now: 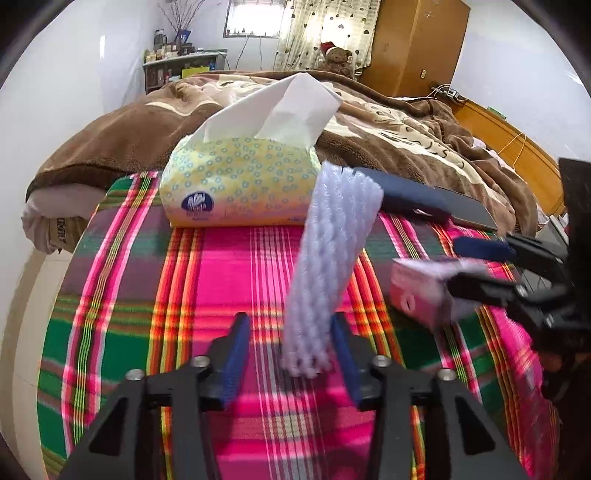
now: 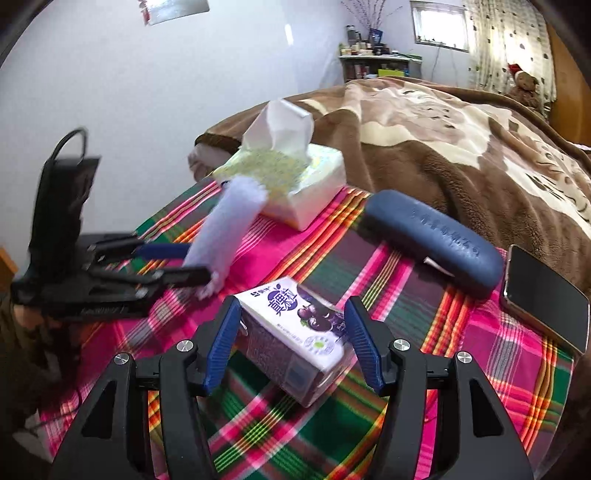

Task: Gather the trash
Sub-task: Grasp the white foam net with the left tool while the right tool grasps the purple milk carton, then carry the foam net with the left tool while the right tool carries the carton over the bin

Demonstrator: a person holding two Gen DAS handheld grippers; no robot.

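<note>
Carton (image 2: 295, 339): purple-white grape drink box, Chinese lettering, clamped in my right gripper (image 2: 291, 343).
Left gripper (image 1: 291, 354): jaws parted around a blurred white ridged wrapper (image 1: 332, 258), grip unclear.

Tissue pack (image 2: 295, 184), upper centre; blue glasses case (image 2: 436, 243), centre right; phone (image 2: 543, 295), right edge; teddy bear (image 2: 524, 83), upper right; plaid cloth (image 2: 369, 258) beneath.

Bright window (image 1: 255, 20) daylight, fisheye warp, motion blur
</note>
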